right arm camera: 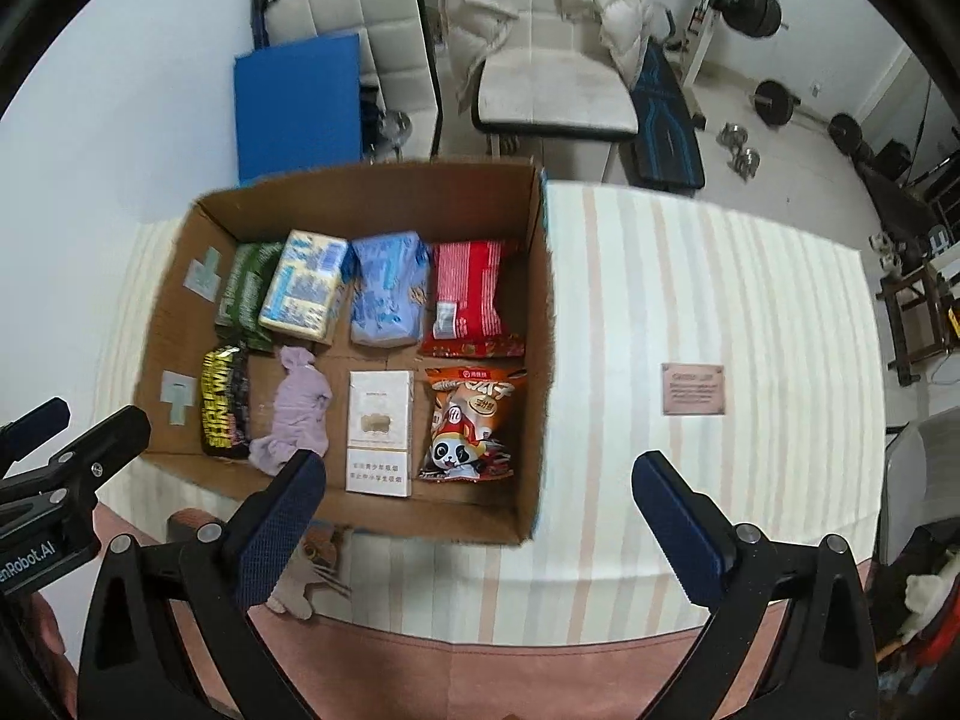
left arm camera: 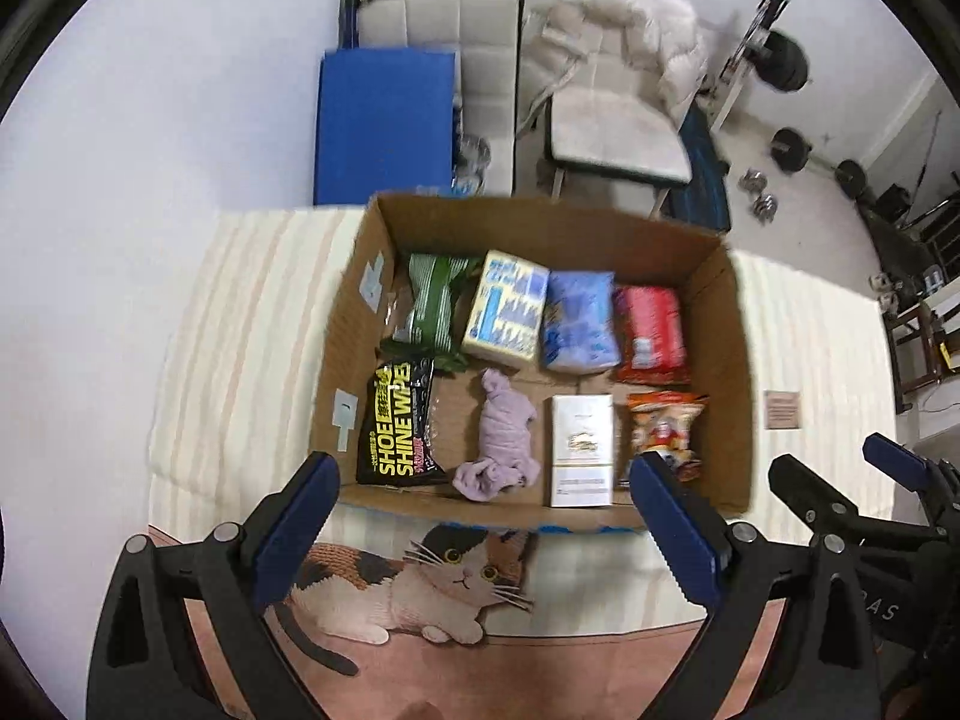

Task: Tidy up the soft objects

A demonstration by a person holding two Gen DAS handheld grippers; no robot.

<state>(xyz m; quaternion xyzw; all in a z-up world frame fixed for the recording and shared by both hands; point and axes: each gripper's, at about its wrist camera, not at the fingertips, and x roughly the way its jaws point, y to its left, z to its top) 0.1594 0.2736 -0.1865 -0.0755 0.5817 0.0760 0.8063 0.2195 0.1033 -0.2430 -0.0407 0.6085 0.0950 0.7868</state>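
Note:
An open cardboard box [left arm camera: 729,360] [right arm camera: 543,360] sits on a striped cloth. In it lie two rows of soft packs: green pack [left arm camera: 429,306], yellow-blue pack [left arm camera: 507,306], blue pack [left arm camera: 579,321], red pack [left arm camera: 651,327], black shoe wipes [left arm camera: 399,423], lilac cloth [left arm camera: 501,438] [right arm camera: 294,414], white carton [left arm camera: 582,450] [right arm camera: 379,432], orange snack bag [left arm camera: 663,423] [right arm camera: 474,426]. My left gripper [left arm camera: 486,486] is open and empty above the box's near edge. My right gripper [right arm camera: 480,483] is open and empty at the box's near right corner.
A cat-print mat [left arm camera: 432,582] lies at the table's near edge. A small brown card [right arm camera: 693,389] lies on the cloth right of the box. Chairs [right arm camera: 558,84], a blue pad [left arm camera: 384,120] and gym weights [right arm camera: 756,6] stand behind the table.

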